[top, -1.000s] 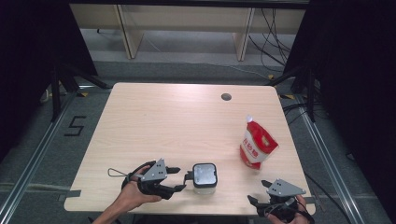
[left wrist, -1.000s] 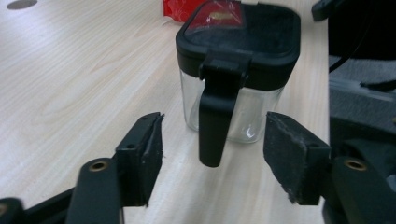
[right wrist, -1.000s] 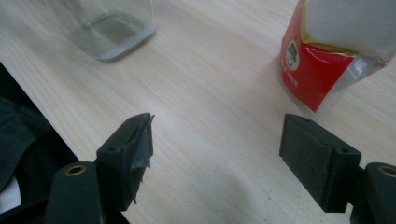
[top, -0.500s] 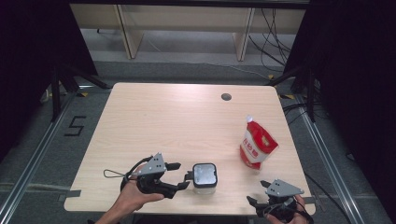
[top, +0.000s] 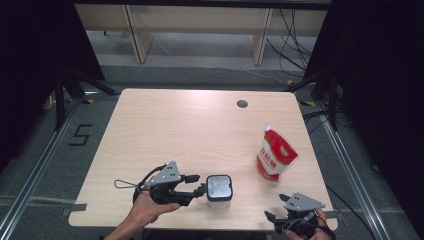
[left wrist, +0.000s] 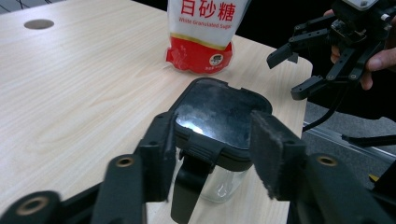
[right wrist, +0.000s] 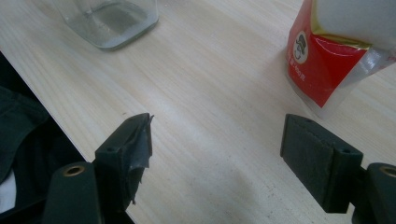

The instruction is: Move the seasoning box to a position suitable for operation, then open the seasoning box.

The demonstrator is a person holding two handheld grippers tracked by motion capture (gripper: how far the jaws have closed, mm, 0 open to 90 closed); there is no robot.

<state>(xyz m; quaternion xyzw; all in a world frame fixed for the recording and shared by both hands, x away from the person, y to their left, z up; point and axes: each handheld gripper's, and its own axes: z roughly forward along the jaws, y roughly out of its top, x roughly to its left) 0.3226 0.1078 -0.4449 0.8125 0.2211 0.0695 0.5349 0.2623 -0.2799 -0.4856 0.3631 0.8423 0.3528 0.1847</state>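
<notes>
A clear glass jar [top: 219,189] with a dark lid [left wrist: 219,112] stands near the table's front edge. My left gripper [top: 199,184] lies just left of it, open. In the left gripper view its jaws [left wrist: 215,154] stand either side of the lid's near end, where a latch hangs down; I cannot tell if they touch it. A red and white sugar pouch [top: 275,155] stands upright at the right, and is close ahead in the right gripper view [right wrist: 336,60]. My right gripper [top: 275,206] hovers open at the front right edge [right wrist: 217,140], empty.
The wooden table [top: 175,125] has a round cable hole [top: 242,104] at its far right. The jar's base [right wrist: 109,18] sits to the left of the right gripper's jaws. Dark frame legs and cables stand on the floor beyond the table.
The left hand and gripper shifted slightly beside the jar. The jar, the pouch and the right gripper have stayed put.
</notes>
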